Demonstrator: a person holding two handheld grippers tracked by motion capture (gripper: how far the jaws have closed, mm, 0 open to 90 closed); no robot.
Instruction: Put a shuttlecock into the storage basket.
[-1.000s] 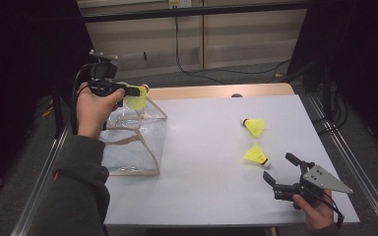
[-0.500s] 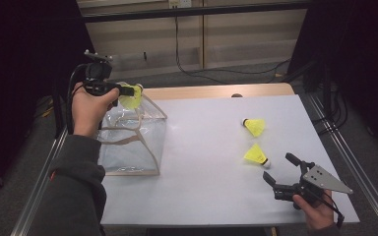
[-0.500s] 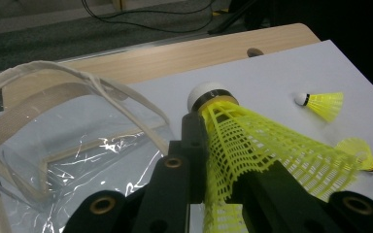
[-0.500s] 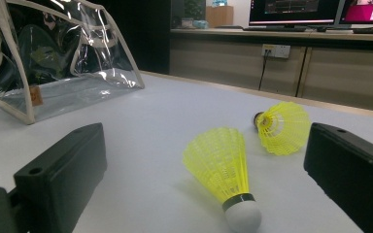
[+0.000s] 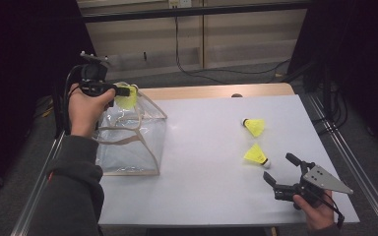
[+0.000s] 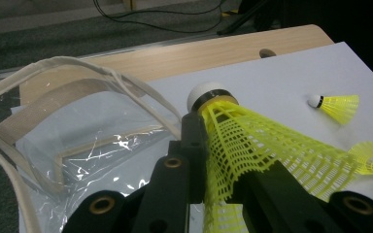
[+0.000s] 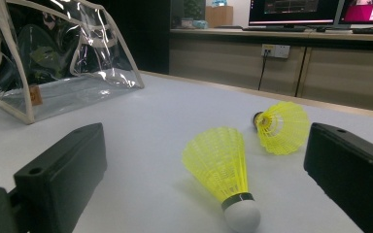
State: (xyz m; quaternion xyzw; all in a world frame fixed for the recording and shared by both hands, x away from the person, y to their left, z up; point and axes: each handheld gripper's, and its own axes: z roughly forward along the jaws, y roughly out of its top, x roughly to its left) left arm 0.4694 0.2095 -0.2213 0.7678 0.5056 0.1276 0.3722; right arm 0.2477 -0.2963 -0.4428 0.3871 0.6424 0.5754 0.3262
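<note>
R gripper (image 5: 278,173) sits low at the near right corner of the table (image 5: 211,162), jaws spread wide, nothing between them, same spot as a sec ago. Its own view looks straight at a shuttle (image 7: 222,167) lying just ahead, cork end toward the camera, 2nd shuttle (image 7: 280,126) a bit beyond it; both loose on the right half of the tabletop, near each other, not touching.

Mid-table: bare white, no change.

Far left: here's the action. L gripper (image 5: 126,91) has drifted a touch back and left vs a sec ago, and now hangs over the far rim of the clear bag (image 5: 133,142), which stands mouth-up along the left edge. Jaws pinching a yellow shuttle (image 6: 252,145) by the skirt, mesh squashed between the pads, cork (image 6: 205,94) poking out past the tips. From the high view the held shuttle (image 5: 126,98) is right at the bag's opening, above the strap, not yet inside.

Read: that's a carry lined up for a drop. 1 of 3 about to go in, 2 left on the table; R hand looks parked and ready for the near one.
</note>
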